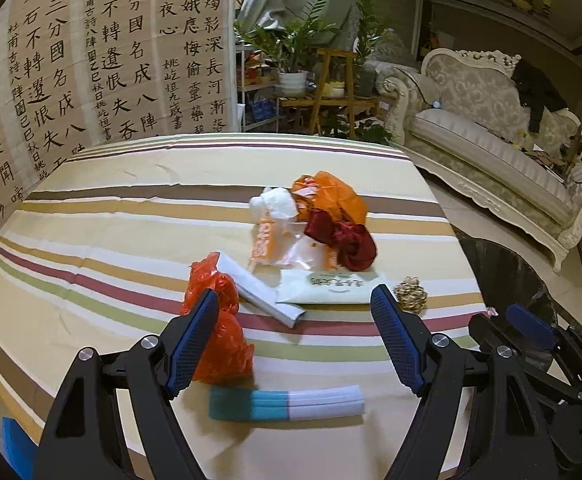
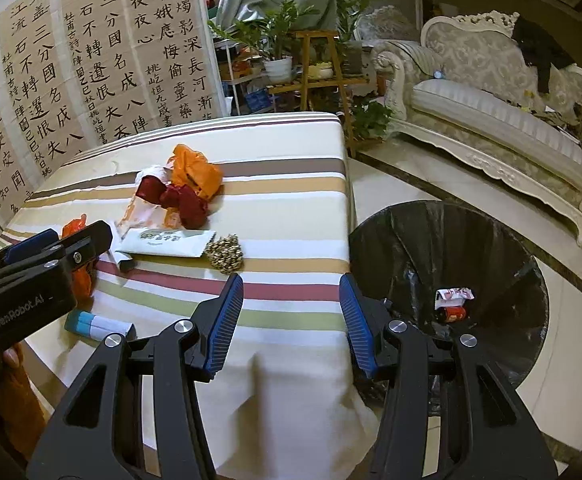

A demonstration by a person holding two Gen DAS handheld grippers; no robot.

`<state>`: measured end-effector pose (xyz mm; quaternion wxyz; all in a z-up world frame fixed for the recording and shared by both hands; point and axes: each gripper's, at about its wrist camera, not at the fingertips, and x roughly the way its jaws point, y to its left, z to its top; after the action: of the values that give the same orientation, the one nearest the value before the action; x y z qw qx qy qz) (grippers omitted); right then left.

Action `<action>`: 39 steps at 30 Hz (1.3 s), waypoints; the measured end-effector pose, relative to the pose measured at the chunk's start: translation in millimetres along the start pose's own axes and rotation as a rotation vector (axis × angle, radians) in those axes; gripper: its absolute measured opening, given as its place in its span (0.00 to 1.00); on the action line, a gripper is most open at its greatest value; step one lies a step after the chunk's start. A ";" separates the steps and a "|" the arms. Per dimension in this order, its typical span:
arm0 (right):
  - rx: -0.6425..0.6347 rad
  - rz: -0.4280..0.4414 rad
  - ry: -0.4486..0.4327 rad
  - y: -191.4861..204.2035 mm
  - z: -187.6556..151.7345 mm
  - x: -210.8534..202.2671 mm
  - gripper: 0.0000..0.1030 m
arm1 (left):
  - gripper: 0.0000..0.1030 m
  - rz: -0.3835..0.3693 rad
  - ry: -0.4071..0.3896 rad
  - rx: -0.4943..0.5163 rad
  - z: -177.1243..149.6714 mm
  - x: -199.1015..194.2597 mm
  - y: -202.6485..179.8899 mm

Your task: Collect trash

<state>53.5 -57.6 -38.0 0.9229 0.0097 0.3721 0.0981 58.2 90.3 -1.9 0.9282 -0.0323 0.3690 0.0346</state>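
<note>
- Left tool (image 1: pixel 295 304) hangs open above the bench (image 1: pixel 111 240), holding nothing.
- Right tool (image 2: pixel 291 300) is open and empty near the bin (image 2: pixel 471 240).
- Red bag (image 1: pixel 219 344) lies beside the blue-white box (image 1: pixel 287 402).

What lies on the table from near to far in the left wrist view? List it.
Blue-and-white packet → red bag → white envelope → dark red cloth → orange bag.
</note>
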 end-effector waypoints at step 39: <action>0.018 0.024 -0.012 -1.5 -1.5 -7.1 0.47 | 0.74 0.034 -0.021 -0.056 19.5 -19.3 29.2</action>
<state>47.7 -60.4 -34.3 0.9238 0.0229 0.3674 0.1057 54.9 120.3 24.6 0.9301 -0.0514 0.3586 0.0612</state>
